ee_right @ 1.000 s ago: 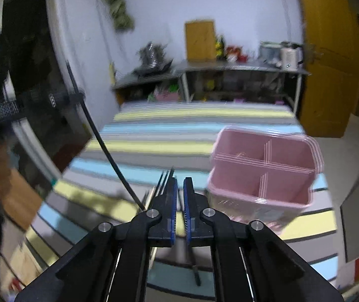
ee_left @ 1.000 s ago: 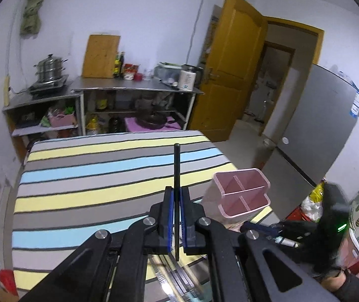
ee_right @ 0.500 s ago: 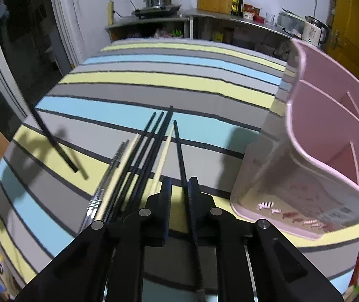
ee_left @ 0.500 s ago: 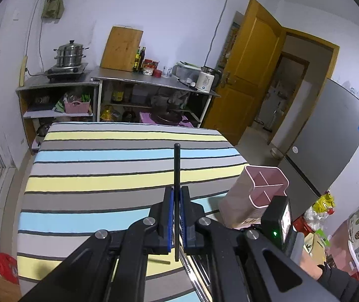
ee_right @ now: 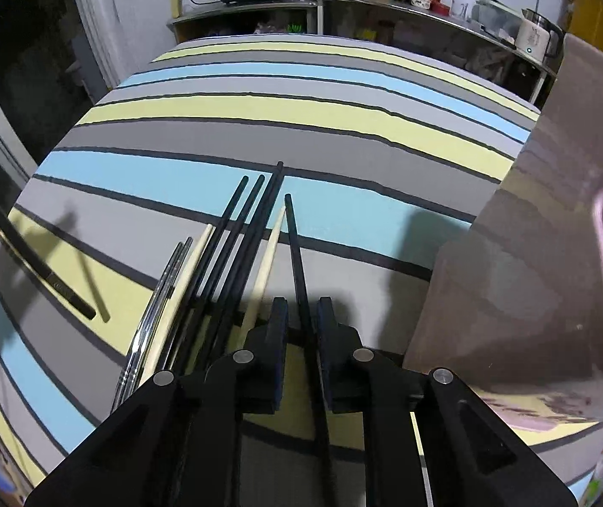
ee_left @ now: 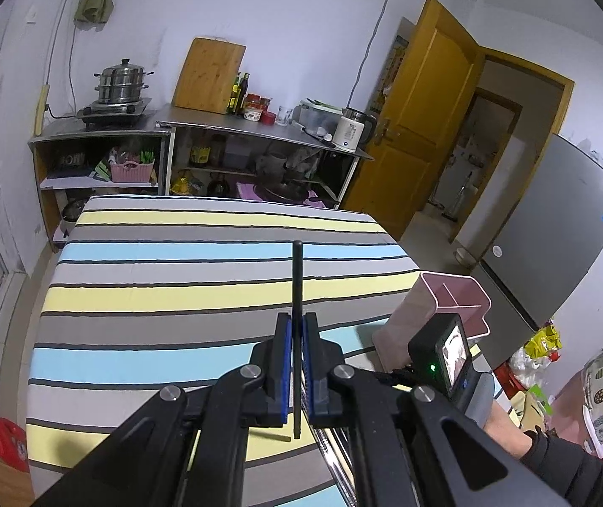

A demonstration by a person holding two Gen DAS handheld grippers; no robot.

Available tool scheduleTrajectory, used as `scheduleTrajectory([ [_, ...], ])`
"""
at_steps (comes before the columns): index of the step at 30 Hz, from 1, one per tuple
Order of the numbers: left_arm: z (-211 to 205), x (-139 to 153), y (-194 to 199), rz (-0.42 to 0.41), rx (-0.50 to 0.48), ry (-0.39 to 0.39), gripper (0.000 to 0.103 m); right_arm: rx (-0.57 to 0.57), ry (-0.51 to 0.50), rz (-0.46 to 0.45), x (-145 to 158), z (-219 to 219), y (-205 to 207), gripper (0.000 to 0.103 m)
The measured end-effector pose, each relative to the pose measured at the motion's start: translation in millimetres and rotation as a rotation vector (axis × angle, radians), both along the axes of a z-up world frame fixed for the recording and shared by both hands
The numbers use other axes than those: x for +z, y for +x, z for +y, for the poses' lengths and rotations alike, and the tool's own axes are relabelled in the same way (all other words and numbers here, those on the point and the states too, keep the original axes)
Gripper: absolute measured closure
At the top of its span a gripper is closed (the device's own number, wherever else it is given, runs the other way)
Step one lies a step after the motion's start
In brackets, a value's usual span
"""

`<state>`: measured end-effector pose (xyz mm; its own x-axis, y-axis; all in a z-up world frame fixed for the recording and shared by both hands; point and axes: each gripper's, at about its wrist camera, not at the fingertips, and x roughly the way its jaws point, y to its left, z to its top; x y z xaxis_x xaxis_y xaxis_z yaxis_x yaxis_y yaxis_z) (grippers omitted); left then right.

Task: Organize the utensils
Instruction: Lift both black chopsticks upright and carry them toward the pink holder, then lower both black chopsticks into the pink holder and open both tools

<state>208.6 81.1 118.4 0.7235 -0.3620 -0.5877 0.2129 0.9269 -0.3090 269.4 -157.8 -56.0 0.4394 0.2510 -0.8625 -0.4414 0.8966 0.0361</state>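
Between left fingers: left gripper [ee_left: 296,340] clamped a thin black chopstick [ee_left: 297,279].
Between right fingers: right gripper [ee_right: 301,317] parted astride another black chopstick [ee_right: 297,253], lying flat.
Right of fingers: pink plastic holder [ee_right: 555,232].

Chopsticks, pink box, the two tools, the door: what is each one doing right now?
left tool: shut on a black chopstick, held above the table.
right tool: open, straddling another black chopstick.
chopstick pile: lying flat on the striped cloth.
pink holder: upright, looks empty.
yellow door: open.
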Motion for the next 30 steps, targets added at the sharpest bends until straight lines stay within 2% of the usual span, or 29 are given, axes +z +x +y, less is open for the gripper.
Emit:
scheduleTrajectory([
  [4,-2,0,1,0.004,-0.001,-0.002,0.098,0.006,-0.010,0.009,0,4,4,0.089],
  [6,-3,0,1,0.004,0.000,-0.001,0.098,0.020,-0.023,0.006,0,7,5,0.095],
  [10,-3,0,0,0.005,0.002,-0.002,0.098,0.021,-0.004,0.010,6,6,4,0.096],
  [21,-14,12,-7,-0.016,-0.017,0.006,0.098,-0.003,0.088,-0.137,79,-21,-31,0.097],
  [30,-35,34,-16,-0.055,-0.060,0.022,0.098,-0.050,0.189,-0.246,136,-52,-62,0.097],
])
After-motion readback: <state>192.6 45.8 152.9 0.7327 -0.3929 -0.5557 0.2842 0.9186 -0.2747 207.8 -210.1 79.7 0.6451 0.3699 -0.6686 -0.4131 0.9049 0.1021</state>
